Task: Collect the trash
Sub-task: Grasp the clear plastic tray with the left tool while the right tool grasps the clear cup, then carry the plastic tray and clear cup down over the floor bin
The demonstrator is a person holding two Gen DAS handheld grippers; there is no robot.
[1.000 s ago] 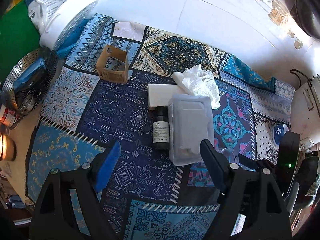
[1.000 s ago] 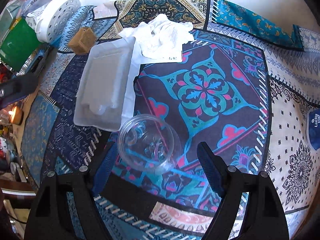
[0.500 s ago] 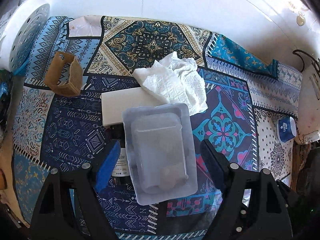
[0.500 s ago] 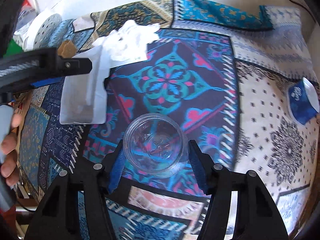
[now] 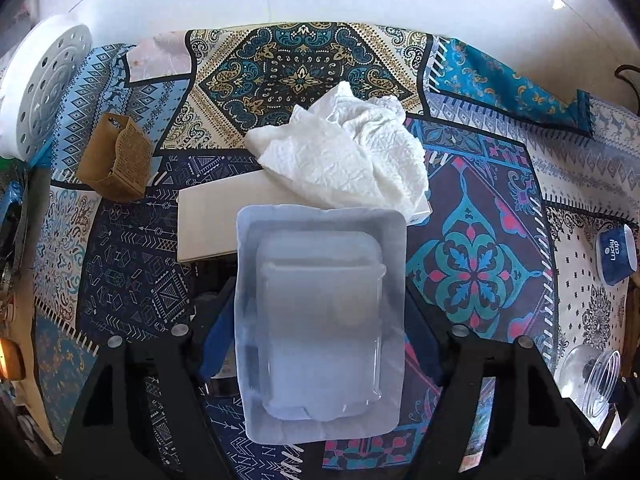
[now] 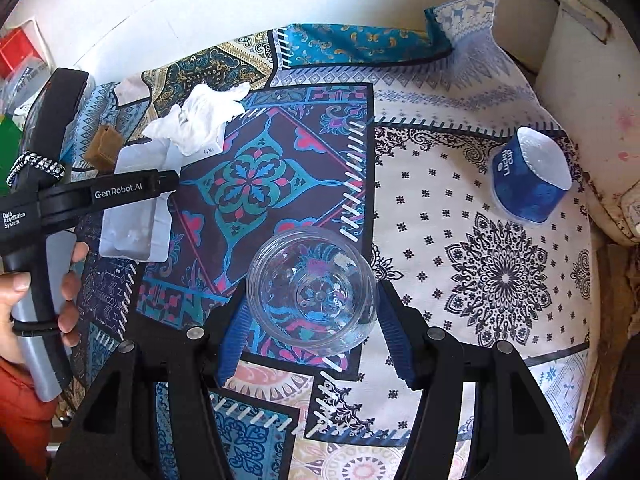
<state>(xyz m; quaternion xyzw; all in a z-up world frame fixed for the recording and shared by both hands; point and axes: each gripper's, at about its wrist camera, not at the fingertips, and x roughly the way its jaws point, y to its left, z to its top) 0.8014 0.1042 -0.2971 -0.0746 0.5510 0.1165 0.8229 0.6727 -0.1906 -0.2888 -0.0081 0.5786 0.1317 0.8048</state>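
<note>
Showing blue cup [image 6: 528, 178] upturned, right view only.

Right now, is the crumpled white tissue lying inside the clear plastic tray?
No, the crumpled white tissue lies on the cloth beyond the clear plastic tray, overlapping only its far edge.

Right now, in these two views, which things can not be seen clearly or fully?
- Dark bottle, left wrist view: mostly hidden under the plastic tray and a finger.
- White flat box, left wrist view: partly covered by the crumpled tissue and the tray.
- Left gripper: whether its jaws touch the tray is hidden by the tray.
- Clear cup, right wrist view: actual contact with the right gripper is unclear.
</note>
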